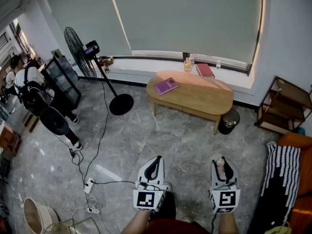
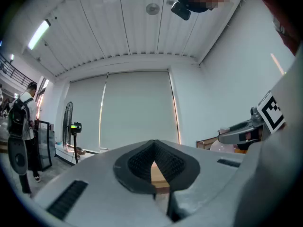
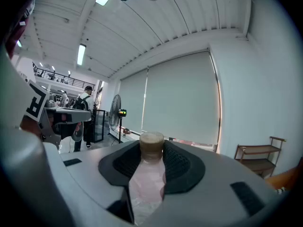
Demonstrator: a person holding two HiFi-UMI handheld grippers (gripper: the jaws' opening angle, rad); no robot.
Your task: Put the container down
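Note:
The container [image 1: 220, 164] is a small clear pinkish bottle with a beige cap [image 3: 151, 142]. My right gripper [image 1: 222, 160] is shut on it, held over the grey floor near my feet. In the right gripper view the bottle body [image 3: 147, 186] fills the gap between the dark pads [image 3: 180, 167], and the cap sticks out past the tips. My left gripper [image 1: 156, 159] hovers beside it to the left, shut with nothing in it. In the left gripper view the left gripper's [image 2: 154, 146] tips meet, leaving only a sliver of gap.
An oval wooden table [image 1: 200, 97] stands ahead with a purple book [image 1: 166, 86] on it. A red book [image 1: 205, 70] and bottles [image 1: 187, 65] rest on the windowsill. A standing fan [image 1: 78, 45], floor cables [image 1: 90, 184], a bin [image 1: 228, 121], a shelf [image 1: 285, 106] and a person [image 1: 29, 82] surround the area.

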